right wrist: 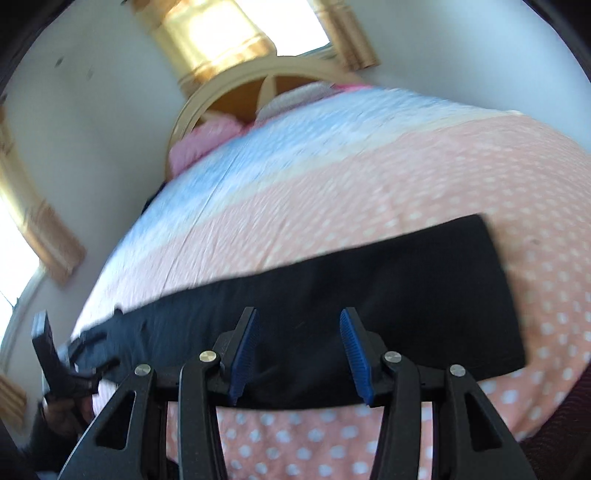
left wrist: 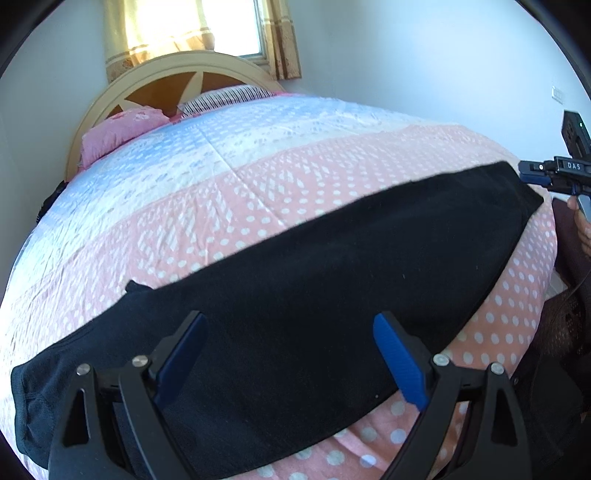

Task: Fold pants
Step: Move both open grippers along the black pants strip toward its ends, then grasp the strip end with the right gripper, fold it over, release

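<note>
Black pants (left wrist: 295, 280) lie flat in a long strip across the pink dotted bedspread (left wrist: 280, 184), waistband at the left and leg ends at the right. My left gripper (left wrist: 290, 332) is open and empty, hovering over the pants' waist half. My right gripper (right wrist: 297, 332) is open and empty over the leg half of the pants (right wrist: 369, 280). The right gripper also shows in the left wrist view (left wrist: 532, 171), beside the leg ends. The left gripper shows in the right wrist view (right wrist: 92, 360) at the waist end. The right wrist view is blurred.
The bed has a wooden headboard (left wrist: 173, 70), a pink pillow (left wrist: 118, 129) and a striped pillow (left wrist: 225, 98) at the far end. A curtained window (left wrist: 192, 26) is behind it. The bed's edge falls away at the right (left wrist: 546, 258).
</note>
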The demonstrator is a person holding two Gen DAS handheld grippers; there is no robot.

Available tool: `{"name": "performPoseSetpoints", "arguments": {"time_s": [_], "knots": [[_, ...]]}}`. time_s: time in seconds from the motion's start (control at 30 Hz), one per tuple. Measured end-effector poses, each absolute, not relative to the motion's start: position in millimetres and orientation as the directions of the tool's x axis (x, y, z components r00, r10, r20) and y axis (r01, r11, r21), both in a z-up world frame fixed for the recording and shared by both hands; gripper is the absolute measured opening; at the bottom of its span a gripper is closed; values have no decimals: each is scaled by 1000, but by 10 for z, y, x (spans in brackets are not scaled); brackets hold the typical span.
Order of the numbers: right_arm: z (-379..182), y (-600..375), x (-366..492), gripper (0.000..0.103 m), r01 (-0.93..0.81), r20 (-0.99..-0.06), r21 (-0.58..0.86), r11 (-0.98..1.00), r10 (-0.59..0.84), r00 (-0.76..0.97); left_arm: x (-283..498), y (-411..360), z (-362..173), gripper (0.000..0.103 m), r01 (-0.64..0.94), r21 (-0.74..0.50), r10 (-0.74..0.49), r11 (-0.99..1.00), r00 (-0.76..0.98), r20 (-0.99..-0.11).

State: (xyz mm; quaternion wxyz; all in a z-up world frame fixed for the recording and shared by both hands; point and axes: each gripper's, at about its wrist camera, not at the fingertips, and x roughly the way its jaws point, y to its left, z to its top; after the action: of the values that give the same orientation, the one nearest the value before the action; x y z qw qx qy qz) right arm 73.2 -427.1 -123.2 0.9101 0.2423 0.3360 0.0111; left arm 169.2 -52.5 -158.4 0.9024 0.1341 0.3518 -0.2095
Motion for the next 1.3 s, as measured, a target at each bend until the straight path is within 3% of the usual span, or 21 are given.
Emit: {"name": "performPoseSetpoints", "arguments": {"time_s": [0.27, 0.5, 0.83, 0.9, 0.93, 0.97, 1.03, 1.3], "knots": [[-1344, -5179, 497, 48, 372, -632, 482, 793, 21, 775, 1819, -459, -1690, 94, 413, 74, -244, 908, 663, -707], [-1661, -5306, 529, 48, 356, -674, 543, 761, 142, 725, 1855, -405, -1807, 94, 383, 59, -220, 922, 643, -734], [-1735, -5244, 628, 47, 310, -677, 529, 790, 172, 716, 1868, -388, -1839, 96, 386, 43, -230, 922, 632, -740], [-1767, -5206, 711, 38, 325, -692, 507, 798, 153, 705, 1874, -403, -1856, 98, 392, 38, -236, 919, 625, -744], [-1778, -5202, 757, 26, 339, -706, 488, 805, 135, 695, 1878, -408, -1862, 98, 395, 36, -239, 918, 622, -746], [-1784, -5229, 763, 20, 343, -704, 497, 797, 140, 696, 1878, -417, -1859, 98, 394, 36, -238, 918, 623, -745], [-1773, -5253, 737, 13, 309, -668, 548, 777, 185, 720, 1861, -422, -1850, 98, 393, 43, -234, 918, 628, -742], [-1213, -4718, 709, 12, 163, -567, 525, 835, 200, 799, 1751, -325, -1734, 98, 374, -12, -274, 927, 655, -705]]}}
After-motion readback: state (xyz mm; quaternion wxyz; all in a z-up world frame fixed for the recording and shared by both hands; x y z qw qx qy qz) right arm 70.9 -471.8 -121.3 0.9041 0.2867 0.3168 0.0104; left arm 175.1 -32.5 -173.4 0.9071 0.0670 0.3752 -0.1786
